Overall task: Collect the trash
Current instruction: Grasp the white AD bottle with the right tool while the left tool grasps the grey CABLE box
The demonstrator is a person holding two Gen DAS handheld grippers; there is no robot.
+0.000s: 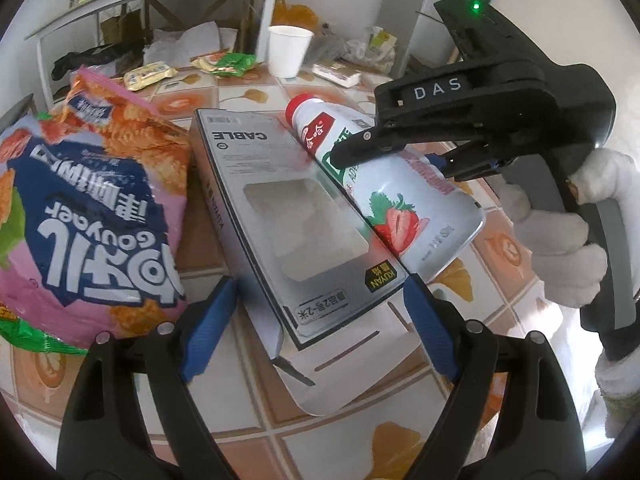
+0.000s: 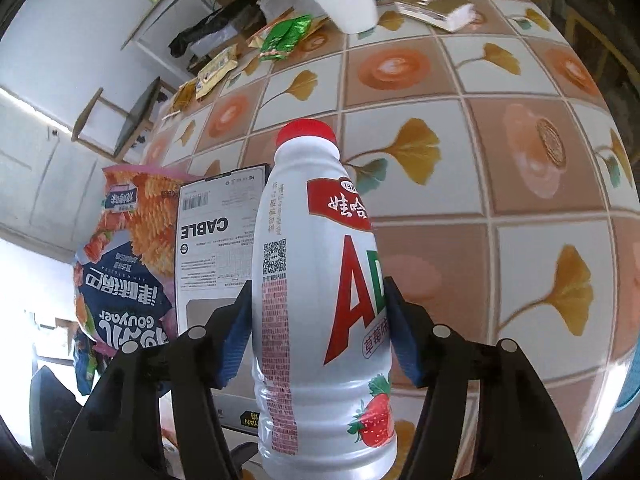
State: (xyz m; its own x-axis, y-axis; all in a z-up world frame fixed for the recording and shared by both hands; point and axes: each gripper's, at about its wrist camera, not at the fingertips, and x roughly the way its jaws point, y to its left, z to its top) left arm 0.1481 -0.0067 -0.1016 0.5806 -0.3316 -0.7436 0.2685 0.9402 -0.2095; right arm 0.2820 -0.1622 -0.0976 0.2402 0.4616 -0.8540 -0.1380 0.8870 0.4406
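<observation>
Though half-wide, right gripper (image 2: 316,292) on bottle (image 2: 304,220)

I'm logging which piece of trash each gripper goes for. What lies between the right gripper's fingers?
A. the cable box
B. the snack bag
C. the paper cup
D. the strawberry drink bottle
D: in the right wrist view the bottle lies between the right gripper's blue pads, while the cable box, snack bag and cup lie apart from them.
</observation>
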